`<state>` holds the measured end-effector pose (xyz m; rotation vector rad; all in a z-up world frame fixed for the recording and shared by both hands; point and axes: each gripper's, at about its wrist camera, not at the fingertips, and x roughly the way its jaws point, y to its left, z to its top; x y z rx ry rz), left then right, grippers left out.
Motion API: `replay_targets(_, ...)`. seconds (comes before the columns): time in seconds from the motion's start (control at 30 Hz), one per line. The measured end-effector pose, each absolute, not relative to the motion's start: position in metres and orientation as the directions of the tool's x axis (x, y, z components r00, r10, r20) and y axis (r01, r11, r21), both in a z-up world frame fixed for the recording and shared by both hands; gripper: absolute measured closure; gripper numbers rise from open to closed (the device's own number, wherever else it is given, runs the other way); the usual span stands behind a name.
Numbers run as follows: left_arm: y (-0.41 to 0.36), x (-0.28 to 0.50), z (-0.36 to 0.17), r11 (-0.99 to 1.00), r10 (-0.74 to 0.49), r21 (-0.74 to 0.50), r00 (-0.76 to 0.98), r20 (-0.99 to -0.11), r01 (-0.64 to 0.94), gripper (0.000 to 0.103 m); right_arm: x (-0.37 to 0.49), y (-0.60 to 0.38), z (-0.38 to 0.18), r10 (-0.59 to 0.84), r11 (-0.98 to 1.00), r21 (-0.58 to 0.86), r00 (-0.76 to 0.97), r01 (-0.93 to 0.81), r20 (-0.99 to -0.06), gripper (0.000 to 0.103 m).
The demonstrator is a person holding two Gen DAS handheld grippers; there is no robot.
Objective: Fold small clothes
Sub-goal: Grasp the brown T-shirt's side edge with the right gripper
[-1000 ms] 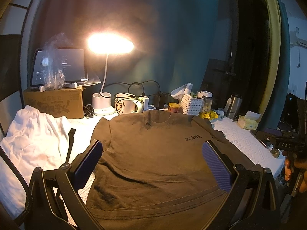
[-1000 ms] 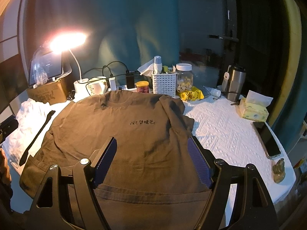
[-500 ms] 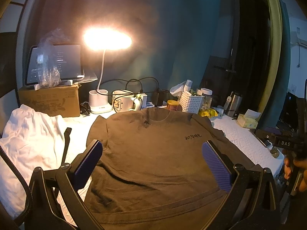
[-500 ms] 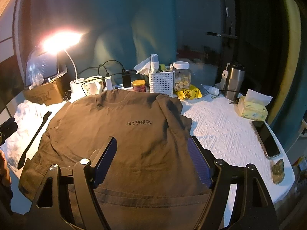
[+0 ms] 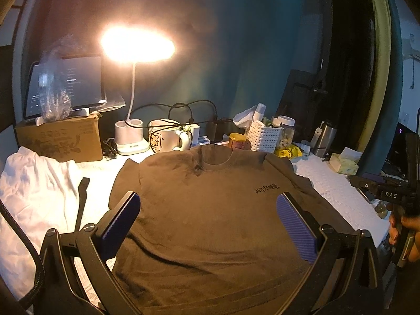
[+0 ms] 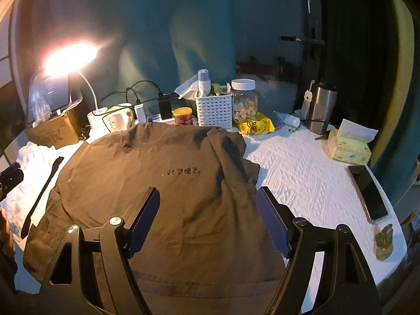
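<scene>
The brown T-shirt (image 5: 210, 223) lies flat and face up on the bench (image 6: 302, 173), collar toward the wall, a small dark print on the chest. In the right wrist view its right sleeve (image 6: 231, 152) is folded in over the body; the near hem runs out of frame below both cameras.

Left claw (image 5: 208, 214): released, jaws spread wide, hovering over the lower half of the shirt with nothing between the blue pads (image 5: 122, 223). Contact with the fabric cannot be confirmed.

Right claw (image 6: 208, 214): released, jaws apart, above the shirt's lower right area, holding nothing. In the left wrist view only part of its body and the hand (image 5: 404, 233) gripping it show at the right edge.

Items with limited visibility:
- The lamp (image 5: 136, 44) is overexposed; its head shape is lost in glare.
- The tablet (image 5: 65, 86) on the cardboard box (image 5: 60, 139) is partly covered by a clear plastic bag; screen text is unreadable.
- A white cloth (image 5: 34, 183) at the left is cut off by the frame; a dark strap (image 5: 81, 199) lies on it.
- The chest print is too small to read.

The phone (image 6: 367, 191) and tissue box (image 6: 349, 149) lie well apart from the shirt.
</scene>
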<state>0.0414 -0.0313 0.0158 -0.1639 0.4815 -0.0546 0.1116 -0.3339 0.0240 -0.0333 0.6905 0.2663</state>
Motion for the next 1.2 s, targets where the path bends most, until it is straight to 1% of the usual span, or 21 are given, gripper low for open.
replay_targets(0.4,-0.044,0.089,-0.001,0.989,-0.05,-0.146,0.851,-0.523,-0.031,0.001,0.177,-0.372,-0.004,0.215,0.971,0.07,0.702,-0.229,-0.679,0.024)
replay_targets(0.67,-0.051,0.124,-0.018,0.99,-0.015,-0.123,0.816,-0.577,-0.069,0.001,0.231,-0.391,-0.041,0.275,0.953,0.119,0.634,-0.277,-0.723,0.024)
replay_targets(0.8,-0.052,0.137,-0.024,0.99,0.004,-0.109,0.801,-0.598,-0.087,0.001,0.257,-0.393,-0.059,0.301,0.946,0.152,0.598,-0.288,-0.742,0.029)
replay_targets(0.97,-0.049,0.153,-0.035,0.988,0.021,-0.106,0.782,-0.623,-0.112,0.001,0.283,-0.391,-0.076,0.301,0.944,0.156,0.568,-0.291,-0.766,0.031)
replay_targets(1.0,-0.049,0.156,-0.037,0.988,0.023,-0.106,0.777,-0.629,-0.114,0.001,0.288,-0.39,-0.081,0.303,0.943,0.157,0.56,-0.293,-0.771,0.036)
replay_targets(1.03,-0.049,0.158,-0.039,0.988,0.022,-0.105,0.774,-0.633,-0.115,0.001,0.292,-0.389,-0.085,0.305,0.942,0.159,0.549,-0.297,-0.779,0.044)
replay_targets(1.07,-0.049,0.161,-0.042,0.988,0.022,-0.104,0.768,-0.64,-0.115,0.001,0.297,-0.389,-0.091,0.306,0.94,0.162,0.536,-0.3,-0.787,0.048)
replay_targets(1.13,-0.049,0.165,-0.045,0.989,0.023,-0.099,0.763,-0.646,-0.114,0.001,0.305,-0.388,-0.099,0.299,0.942,0.163,0.517,-0.293,-0.802,0.062)
replay_targets(1.2,-0.049,0.167,-0.047,0.989,0.025,-0.094,0.759,-0.65,-0.113,0.001,0.309,-0.387,-0.106,0.294,0.944,0.162,0.504,-0.289,-0.812,0.065)
